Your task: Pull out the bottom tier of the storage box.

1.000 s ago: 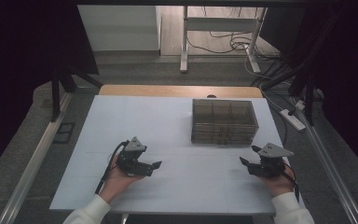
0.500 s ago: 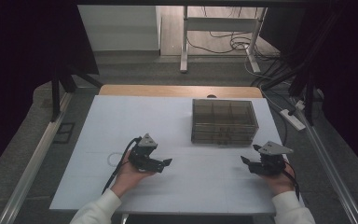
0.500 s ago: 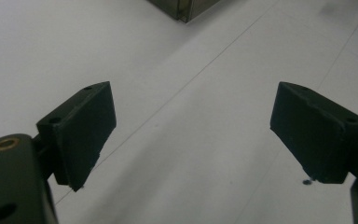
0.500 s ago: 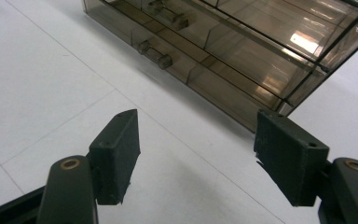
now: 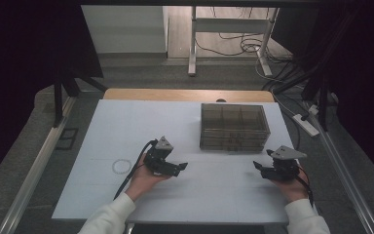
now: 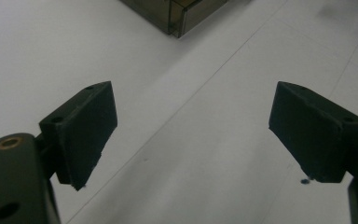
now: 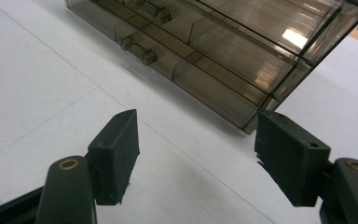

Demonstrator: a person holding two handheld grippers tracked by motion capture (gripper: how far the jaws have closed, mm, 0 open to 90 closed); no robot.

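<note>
Two grippers are in my hands above the white tabletop, and neither holds anything. The left gripper sits near the middle of the tabletop, a little to the left, pointing right towards the other one. In the left gripper view its jaws stand wide apart with only bare white surface between them; a corner of the smoky clear drawer box shows at the top of that view. The right gripper is over the near right part of the tabletop, pointing left, and its jaws are apart as well, with nothing between the pads. In the right gripper view the drawer box lies just beyond the jaws, and I can see two small round knobs on its front drawers and the partitions inside.

The drawer box stands on the far right half of the tabletop, its front facing me, near both grippers but touched by neither. A faint ring mark lies on the tabletop to the left of my left hand. Cables run across the floor beyond the far edge.
</note>
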